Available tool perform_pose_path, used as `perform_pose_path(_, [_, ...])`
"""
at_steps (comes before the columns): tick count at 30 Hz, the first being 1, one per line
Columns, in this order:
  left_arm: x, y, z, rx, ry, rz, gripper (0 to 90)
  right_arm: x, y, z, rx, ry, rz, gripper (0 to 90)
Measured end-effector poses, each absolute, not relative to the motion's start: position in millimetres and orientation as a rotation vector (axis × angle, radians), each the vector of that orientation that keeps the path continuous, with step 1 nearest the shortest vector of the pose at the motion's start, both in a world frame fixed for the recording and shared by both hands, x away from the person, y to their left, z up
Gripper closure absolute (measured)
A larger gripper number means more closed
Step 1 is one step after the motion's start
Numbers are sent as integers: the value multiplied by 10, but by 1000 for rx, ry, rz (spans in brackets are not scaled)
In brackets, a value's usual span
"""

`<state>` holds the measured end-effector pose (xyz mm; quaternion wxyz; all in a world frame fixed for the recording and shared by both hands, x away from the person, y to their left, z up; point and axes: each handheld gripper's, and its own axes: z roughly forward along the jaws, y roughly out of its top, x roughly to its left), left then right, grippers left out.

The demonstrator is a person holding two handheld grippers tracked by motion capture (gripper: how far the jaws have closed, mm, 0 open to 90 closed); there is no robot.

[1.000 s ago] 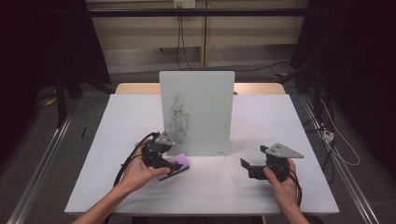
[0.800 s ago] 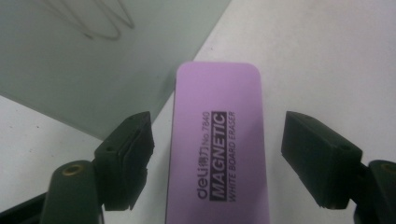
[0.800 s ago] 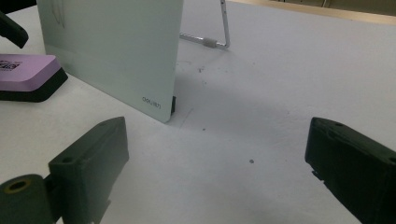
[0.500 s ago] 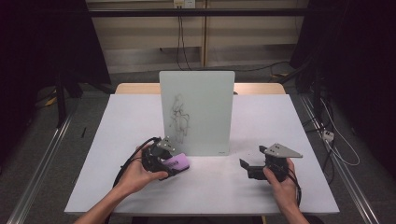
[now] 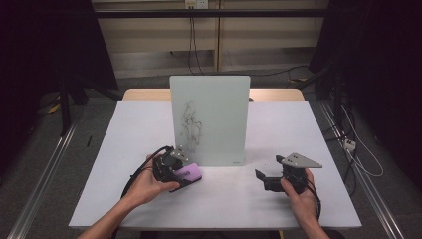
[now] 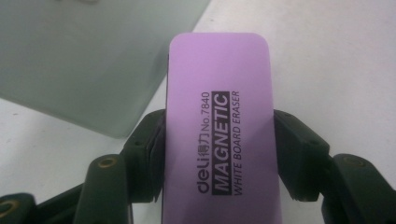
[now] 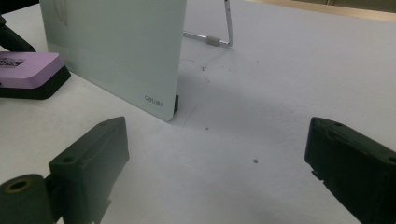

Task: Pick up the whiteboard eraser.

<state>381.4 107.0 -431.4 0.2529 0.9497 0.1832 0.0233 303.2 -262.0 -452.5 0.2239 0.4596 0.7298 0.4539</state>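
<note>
Since 1.0 s ago: left tool with eraser has drifted slightly nearer and lower on the desk; right tool essentially unmoved.

State now: left tool is clamped on the purple eraser, 1 jaw on each long side. Eraser sits at or just above the desk, just near of the board's lower left corner. Right tool is spread wide, holding nothing, near the board's right corner.

Step in hand, by my judgement: bringing the eraser up to wipe the black scribble on the board. To do it well: turn the felt face toward the glass, lift to the marks, press flat and lightly, wipe in short passes. The board stands on a thin wire stand; a hard push could tip it back, so the free right tool might brace the right edge.

Views compared: left gripper view gives the grip itself and the eraser label, "MAGNETIC WHITE BOARD ERASER". Right gripper view shows the dark felt base under the eraser and the stand behind the board. High view places the scribble against both tools.
</note>
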Motion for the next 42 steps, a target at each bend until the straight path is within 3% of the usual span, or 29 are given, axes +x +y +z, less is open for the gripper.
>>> perform_pose_path(10, [3799, 1079, -4285, 2578, 462, 69, 410, 3031, -2617, -4524, 1269, 2015, 1254, 63])
perform_pose_path(20, [3713, 1198, -4269, 2444, 529, 91, 410, 3048, -2608, -4518, 1275, 2007, 1259, 62])
perform_pose_path(42, [3634, 1329, -4100, 2254, 507, 189, 411, 3051, -2598, -4518, 1255, 2021, 1260, 62])
